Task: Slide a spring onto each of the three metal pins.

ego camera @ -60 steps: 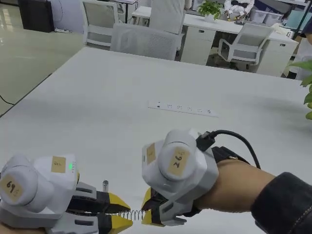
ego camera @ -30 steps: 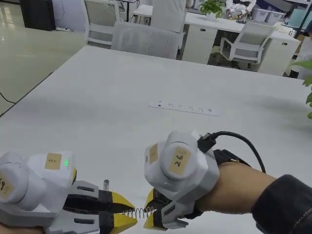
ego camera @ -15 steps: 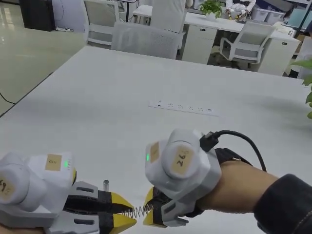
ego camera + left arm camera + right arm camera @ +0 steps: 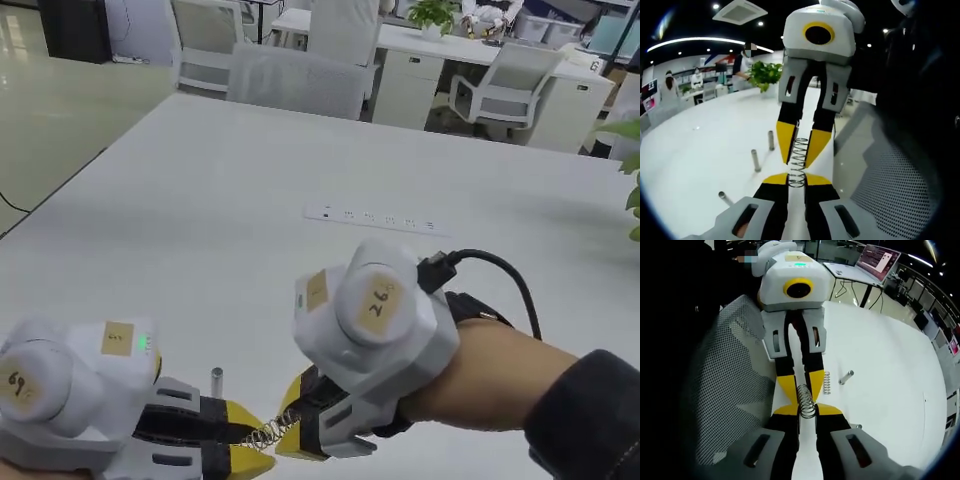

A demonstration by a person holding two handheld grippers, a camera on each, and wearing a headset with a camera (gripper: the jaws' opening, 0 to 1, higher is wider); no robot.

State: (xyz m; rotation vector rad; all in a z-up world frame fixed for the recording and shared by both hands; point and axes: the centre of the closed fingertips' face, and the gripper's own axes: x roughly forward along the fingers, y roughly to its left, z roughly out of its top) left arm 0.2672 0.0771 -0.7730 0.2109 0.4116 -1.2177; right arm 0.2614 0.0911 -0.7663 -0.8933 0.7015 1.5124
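Now left gripper [image 4: 243, 440] and right gripper [image 4: 292, 417] are each clamping one end of the spring [image 4: 268, 430]. Pins [image 4: 755, 160] are standing nearby.

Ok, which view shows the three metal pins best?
The left gripper view: all three metal pins show unblocked, in a row left of the held spring. The head view catches one pin; the right gripper view one, beside a loose spring.

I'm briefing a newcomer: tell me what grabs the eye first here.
A coil spring bridges the yellow tips of the left tool and the right tool, which face each other low over the white table. Beside them stand three bare metal pins, and a spare spring lies on the table.
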